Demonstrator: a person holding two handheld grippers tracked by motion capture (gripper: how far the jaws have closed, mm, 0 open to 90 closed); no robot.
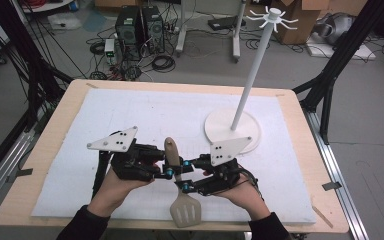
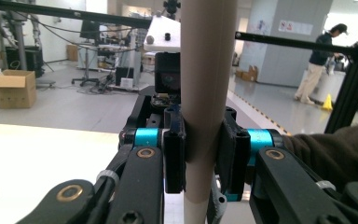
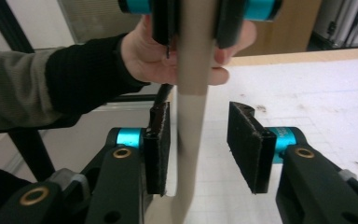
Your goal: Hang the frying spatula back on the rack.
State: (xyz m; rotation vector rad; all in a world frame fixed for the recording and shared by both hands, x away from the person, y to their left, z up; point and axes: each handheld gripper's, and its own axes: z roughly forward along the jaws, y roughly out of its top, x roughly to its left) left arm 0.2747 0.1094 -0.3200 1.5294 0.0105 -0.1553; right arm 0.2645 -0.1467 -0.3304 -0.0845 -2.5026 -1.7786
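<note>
A beige spatula (image 1: 184, 212) hangs upright over the front of the table, blade toward the front edge. My left gripper (image 1: 166, 166) is shut on its thick handle (image 2: 207, 70), with both pads pressed against it. From the other side, my right gripper (image 1: 184, 176) reaches in lower down. In the right gripper view its jaws (image 3: 198, 147) stand apart around the thinner shaft (image 3: 191, 140). The shaft lies nearer one pad (image 3: 160, 140), and a clear gap separates it from the other. A hand (image 3: 168, 60) holds the left gripper above.
A white stand (image 1: 232, 131) with a round base and a tall pole topped with hooks rises at the back right of the white mat (image 1: 130, 115). The wooden table edge (image 1: 45, 135) borders the mat. Black frame posts stand on either side of the table.
</note>
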